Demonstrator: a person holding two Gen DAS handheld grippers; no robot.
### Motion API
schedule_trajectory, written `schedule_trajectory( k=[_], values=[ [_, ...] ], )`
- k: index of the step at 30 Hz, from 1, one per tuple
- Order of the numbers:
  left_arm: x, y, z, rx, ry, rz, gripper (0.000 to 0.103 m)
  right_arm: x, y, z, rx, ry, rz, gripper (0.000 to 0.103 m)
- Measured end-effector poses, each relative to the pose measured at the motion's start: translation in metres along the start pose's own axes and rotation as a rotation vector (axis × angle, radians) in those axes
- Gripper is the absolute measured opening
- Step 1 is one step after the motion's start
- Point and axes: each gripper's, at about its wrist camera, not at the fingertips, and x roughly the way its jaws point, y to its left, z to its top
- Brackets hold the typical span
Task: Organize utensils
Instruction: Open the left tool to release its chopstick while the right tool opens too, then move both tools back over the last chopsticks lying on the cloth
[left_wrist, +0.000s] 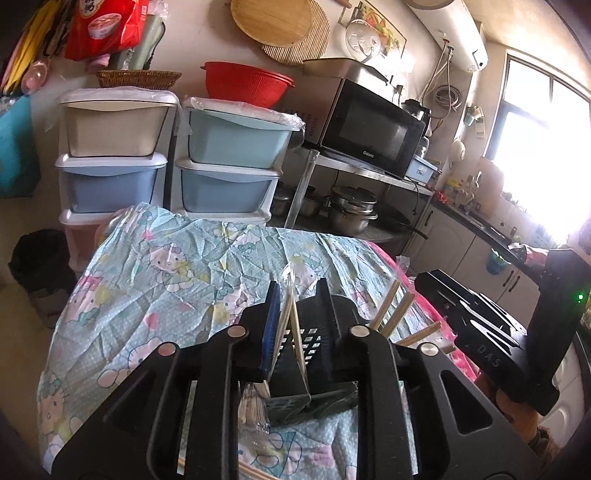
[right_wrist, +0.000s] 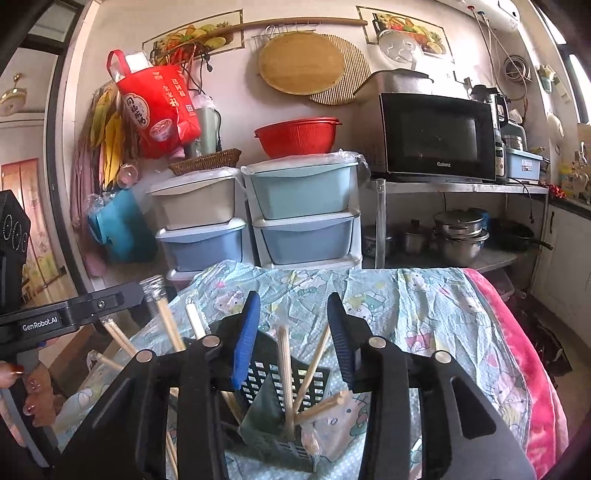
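- All across the tabletop, lying crumpled: a Hello Kitty cloth, with a pink blanket showing along its right edge.
- Hovering side by side over the near part of that cloth: the left gripper and the right gripper, both pointing toward the stacked plastic drawers at the wall.
- Standing on the cloth just below both grippers: a dark perforated utensil holder, partly hidden by the black fingers.
- Keeping the left gripper's jaws only narrowly parted, with plastic-wrapped chopsticks rising between them and leaning close by the blue pad; not being squeezed from both sides.
- Keeping the right gripper's jaws wider apart, gripping nothing, straddling the top of the holder.
- Standing and leaning inside the holder, between the right gripper's jaws but clear of both pads: bare wooden chopsticks.
- Sticking up in the space between the two grippers: more wooden chopsticks, some in clear wrappers, lower ends hidden behind the fingers.
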Motion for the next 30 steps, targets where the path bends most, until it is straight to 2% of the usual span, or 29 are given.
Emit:
schedule_trajectory(
  k=[6,9,12,14,16,20,30],
  values=[
    [-0.015,-0.001,0.000,-0.016,-0.025,-0.019,0.040,-0.021,-0.001,-0.002,-0.009,-0.027,-0.010,0.050],
    [-0.024,-0.003,0.000,-0.019,-0.041,-0.026,0.053,-0.030,-0.001,-0.002,-0.013,-0.031,-0.018,0.054],
    [-0.033,-0.005,-0.002,-0.016,-0.057,-0.019,0.071,-0.039,-0.001,-0.003,-0.013,-0.033,-0.015,0.058],
    [-0.038,-0.006,-0.003,-0.013,-0.064,-0.015,0.076,-0.044,0.000,-0.004,-0.017,-0.036,-0.011,0.060],
    [-0.045,-0.006,-0.005,-0.014,-0.073,-0.006,0.086,-0.051,0.003,-0.004,-0.029,-0.041,-0.007,0.064],
    [-0.059,-0.004,-0.009,-0.021,-0.089,0.002,0.092,-0.061,0.008,-0.006,-0.045,-0.046,-0.003,0.065],
    [-0.089,0.016,-0.026,-0.075,-0.108,0.056,0.092,-0.077,0.022,-0.015,-0.069,-0.031,0.037,0.067]
  ],
)
